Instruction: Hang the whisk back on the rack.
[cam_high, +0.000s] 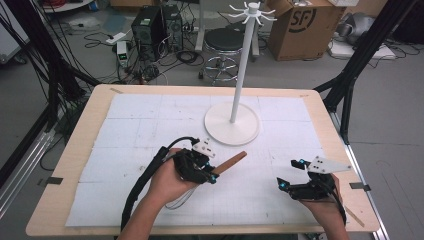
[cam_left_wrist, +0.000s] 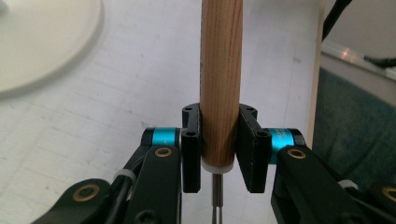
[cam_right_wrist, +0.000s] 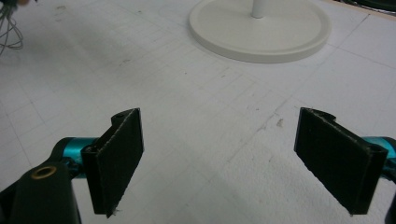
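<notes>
Surface (cam_high: 75, 150) carries white mat (cam_high: 150, 130). White stand (cam_high: 232, 122) at mat's far centre. Right tongs (cam_high: 291, 174) wide apart above mat. Left tongs (cam_high: 214, 176) clamped on wooden handle (cam_high: 230, 163), near stand base.

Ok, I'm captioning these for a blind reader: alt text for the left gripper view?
The left gripper, jaws closed, grips a wooden handle that points away over a white mat. A thin metal shaft leaves the handle's near end; a white round base sits at upper left.
</notes>
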